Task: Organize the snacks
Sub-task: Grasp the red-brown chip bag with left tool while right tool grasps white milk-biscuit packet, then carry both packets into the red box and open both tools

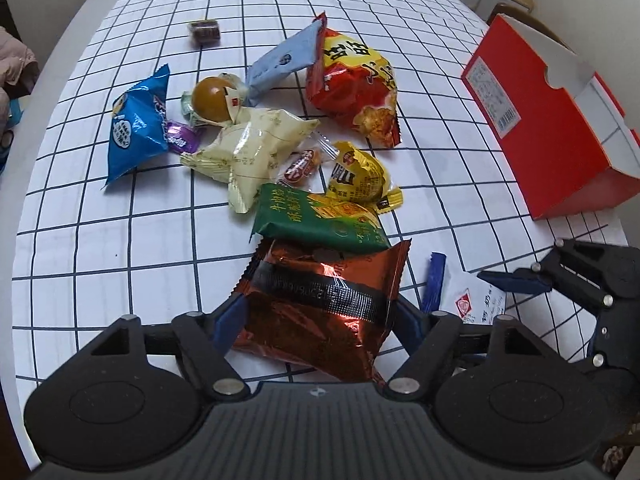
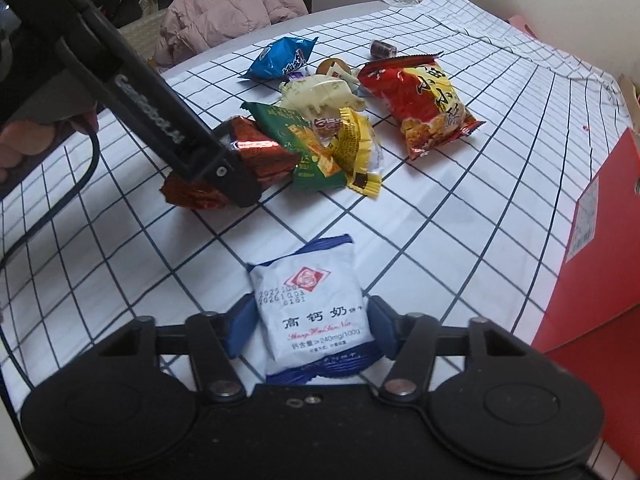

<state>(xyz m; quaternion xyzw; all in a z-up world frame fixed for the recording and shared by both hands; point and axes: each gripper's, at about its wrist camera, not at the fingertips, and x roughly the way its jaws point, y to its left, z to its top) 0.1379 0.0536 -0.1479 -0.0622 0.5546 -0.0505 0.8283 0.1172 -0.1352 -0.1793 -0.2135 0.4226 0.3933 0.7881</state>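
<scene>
My left gripper is shut on a copper-brown foil snack packet, its blue pads pressing both sides at the near end of the snack pile. In the right wrist view this packet sits tilted in the left gripper's fingers. My right gripper is shut on a white and blue biscuit packet that lies on the checked cloth. In the left wrist view the same packet shows to the right. A red cardboard box stands open at the right.
The pile holds a green packet, a yellow packet, a cream bag, a blue bag, a red chips bag and a pale blue packet. A small dark candy lies apart. A pink jacket lies beyond the table.
</scene>
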